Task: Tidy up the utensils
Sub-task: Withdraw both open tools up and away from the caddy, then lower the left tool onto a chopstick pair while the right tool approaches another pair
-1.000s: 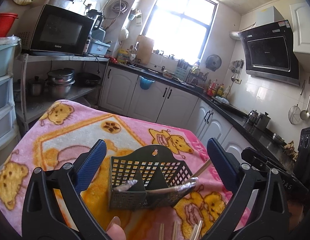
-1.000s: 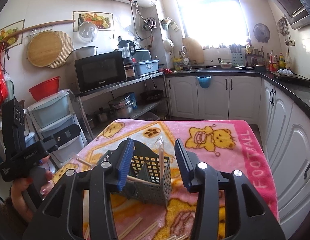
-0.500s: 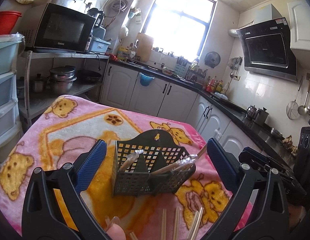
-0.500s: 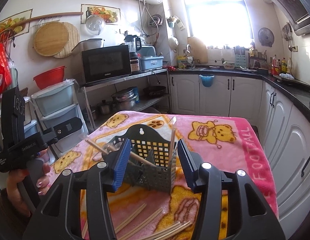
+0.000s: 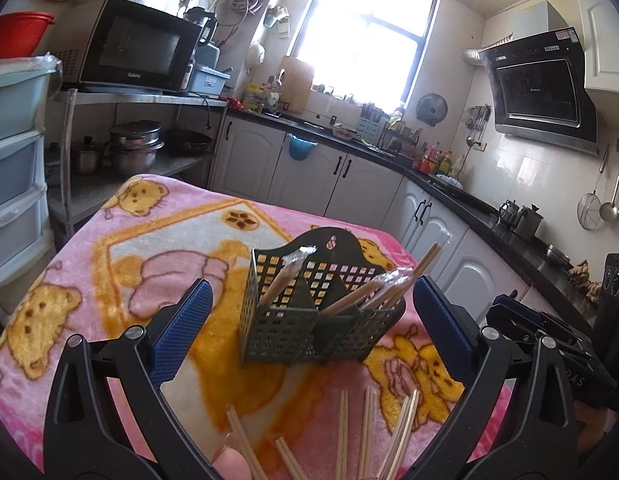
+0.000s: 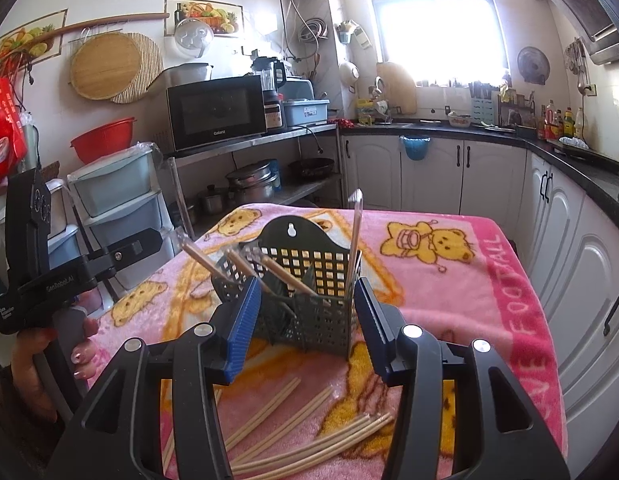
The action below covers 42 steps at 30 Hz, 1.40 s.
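A dark green mesh utensil basket (image 5: 321,328) (image 6: 309,300) stands upright on the pink bear blanket (image 5: 109,264). Several wooden chopsticks lean in its compartments, some in clear sleeves (image 5: 293,264) (image 6: 355,232). More loose chopsticks (image 5: 369,428) (image 6: 293,436) lie on the blanket in front of it. My left gripper (image 5: 309,284) is open wide, short of the basket, with nothing between its pads. My right gripper (image 6: 306,284) is open too and frames the basket's near corner without touching it. It shows apart from the basket in the left wrist view (image 5: 545,332).
The table ends just past the blanket, with white cabinets (image 6: 441,172) and a black counter beyond and to the right. A metal shelf with a microwave (image 6: 217,116), pots and plastic drawers (image 6: 117,196) stands on the left. A hand (image 6: 53,344) holds the left gripper's grip.
Both grippers have drawn back and sunk a little, so more loose chopsticks show in front. The basket, tilted one second ago, now stands upright.
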Motion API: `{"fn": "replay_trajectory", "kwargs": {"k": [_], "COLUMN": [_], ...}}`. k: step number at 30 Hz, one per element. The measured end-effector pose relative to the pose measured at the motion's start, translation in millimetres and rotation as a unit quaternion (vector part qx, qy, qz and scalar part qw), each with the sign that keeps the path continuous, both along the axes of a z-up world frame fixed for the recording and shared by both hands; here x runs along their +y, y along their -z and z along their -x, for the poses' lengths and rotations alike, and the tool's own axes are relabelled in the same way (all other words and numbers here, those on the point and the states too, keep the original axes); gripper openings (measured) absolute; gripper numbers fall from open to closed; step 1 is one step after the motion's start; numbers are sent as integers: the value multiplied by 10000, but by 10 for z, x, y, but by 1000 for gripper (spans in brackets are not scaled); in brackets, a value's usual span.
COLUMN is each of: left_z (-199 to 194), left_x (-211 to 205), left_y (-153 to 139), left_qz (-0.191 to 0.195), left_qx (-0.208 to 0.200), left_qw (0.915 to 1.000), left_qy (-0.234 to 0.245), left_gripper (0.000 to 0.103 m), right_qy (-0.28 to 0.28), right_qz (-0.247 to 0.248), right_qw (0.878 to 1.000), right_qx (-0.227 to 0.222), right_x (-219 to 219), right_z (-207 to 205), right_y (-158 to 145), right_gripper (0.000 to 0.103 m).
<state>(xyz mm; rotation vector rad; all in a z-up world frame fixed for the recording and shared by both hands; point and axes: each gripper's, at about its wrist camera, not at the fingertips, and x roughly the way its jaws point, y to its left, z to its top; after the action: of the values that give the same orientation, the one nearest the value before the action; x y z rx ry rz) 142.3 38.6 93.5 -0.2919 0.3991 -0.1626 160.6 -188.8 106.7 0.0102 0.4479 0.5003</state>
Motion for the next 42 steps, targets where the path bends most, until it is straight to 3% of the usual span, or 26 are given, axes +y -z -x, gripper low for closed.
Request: {"fn": "replay_trajectory", "kwargs": {"k": [17,39,42], "left_z": [101,133,128], "left_x": [-13,-339,-362], "left_y": [429,928,977], "left_qz": [-130,-490,-394], "left_qx": [580,1344,1447], "left_qw": [9981,9872,9853], "left_qy": [153,701,822], "left_gripper": [93,92,87], "right_qy": [34,341,444], "right_qz": [87,465,427], "right_qw": [9995,9948,9938], "right_qx": [305,840,927], "right_x": [-24,-137,-184], "right_z": [144,150,126], "right_y": [288,781,843], "right_gripper": [47,47,47]}}
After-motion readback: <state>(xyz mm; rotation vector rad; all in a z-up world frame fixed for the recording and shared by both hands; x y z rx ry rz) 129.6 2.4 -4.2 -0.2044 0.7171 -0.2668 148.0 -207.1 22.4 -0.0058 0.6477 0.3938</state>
